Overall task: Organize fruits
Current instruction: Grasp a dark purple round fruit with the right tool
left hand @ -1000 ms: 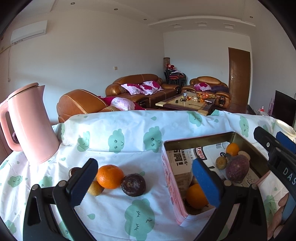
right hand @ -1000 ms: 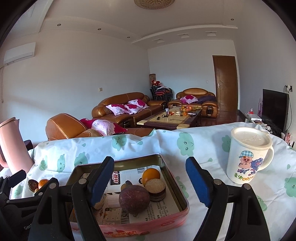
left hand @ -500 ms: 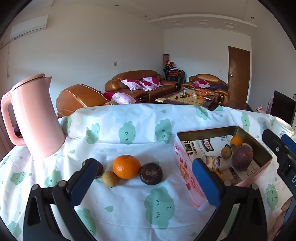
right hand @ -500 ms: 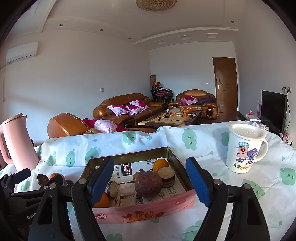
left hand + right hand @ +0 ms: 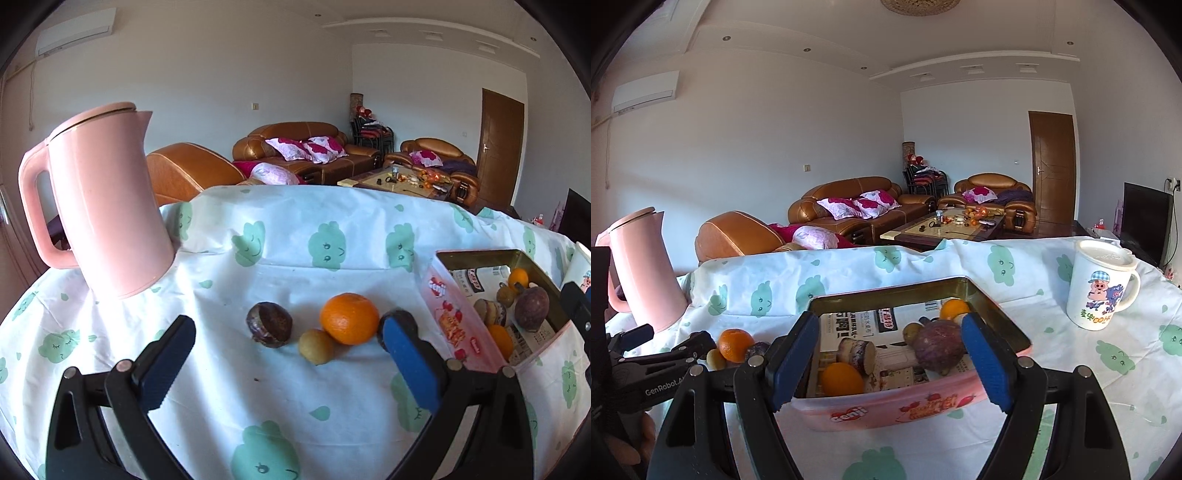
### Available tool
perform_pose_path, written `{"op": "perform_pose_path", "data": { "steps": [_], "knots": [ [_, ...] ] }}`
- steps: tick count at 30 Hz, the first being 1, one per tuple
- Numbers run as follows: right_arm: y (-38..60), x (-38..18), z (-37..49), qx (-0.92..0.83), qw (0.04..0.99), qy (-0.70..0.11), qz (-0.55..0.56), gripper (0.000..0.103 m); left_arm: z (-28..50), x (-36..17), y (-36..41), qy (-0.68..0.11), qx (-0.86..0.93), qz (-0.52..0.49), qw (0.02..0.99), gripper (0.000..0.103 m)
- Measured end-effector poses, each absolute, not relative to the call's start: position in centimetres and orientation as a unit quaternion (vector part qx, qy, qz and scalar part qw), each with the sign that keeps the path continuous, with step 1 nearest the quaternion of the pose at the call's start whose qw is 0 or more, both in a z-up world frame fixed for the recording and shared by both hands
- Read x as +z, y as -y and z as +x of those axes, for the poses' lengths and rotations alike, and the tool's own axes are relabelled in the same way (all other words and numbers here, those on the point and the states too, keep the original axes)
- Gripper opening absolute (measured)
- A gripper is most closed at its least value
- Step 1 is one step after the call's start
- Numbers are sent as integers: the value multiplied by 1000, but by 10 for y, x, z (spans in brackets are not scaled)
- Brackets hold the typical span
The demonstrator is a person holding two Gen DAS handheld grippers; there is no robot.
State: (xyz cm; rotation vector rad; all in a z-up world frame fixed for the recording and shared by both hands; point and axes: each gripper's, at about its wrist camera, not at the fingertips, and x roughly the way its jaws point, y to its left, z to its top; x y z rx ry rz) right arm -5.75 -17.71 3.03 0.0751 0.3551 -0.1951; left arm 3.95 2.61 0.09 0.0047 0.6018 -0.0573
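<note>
In the left wrist view an orange [image 5: 349,318], a small yellow fruit [image 5: 316,346] and a dark passion fruit [image 5: 269,324] lie on the tablecloth; another dark fruit [image 5: 396,316] is partly hidden behind the right finger. My left gripper [image 5: 288,363] is open and empty, just in front of them. A pink tin [image 5: 454,325] to the right holds several fruits on newspaper. In the right wrist view my right gripper [image 5: 892,360] is open and empty over the tin's [image 5: 886,410] near wall, with a purple passion fruit [image 5: 938,345] and oranges [image 5: 842,378] inside.
A pink kettle [image 5: 105,206] stands at the table's back left. A white cartoon mug [image 5: 1099,288] stands to the right of the tin. The left gripper [image 5: 661,360] shows at the left of the right wrist view. The far table edge drops off to sofas.
My left gripper has swung left, from the tin to the loose fruits, which now sit between its fingers' line of sight. My right gripper has pulled back from the tin a little.
</note>
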Motion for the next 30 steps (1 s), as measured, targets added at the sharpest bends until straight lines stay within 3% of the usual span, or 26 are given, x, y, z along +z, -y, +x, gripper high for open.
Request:
{"op": "perform_pose_path", "data": {
  "steps": [12, 16, 30],
  "knots": [
    [112, 18, -27, -19, 972, -236, -2, 80, 65, -8, -102, -321, 56, -14, 945, 103],
    [91, 5, -1, 24, 953, -299, -37, 48, 72, -8, -123, -323, 78, -17, 943, 103],
    [53, -32, 64, 37, 900, -403, -165, 45, 78, -2, -125, -320, 53, 3, 946, 103]
  ]
}}
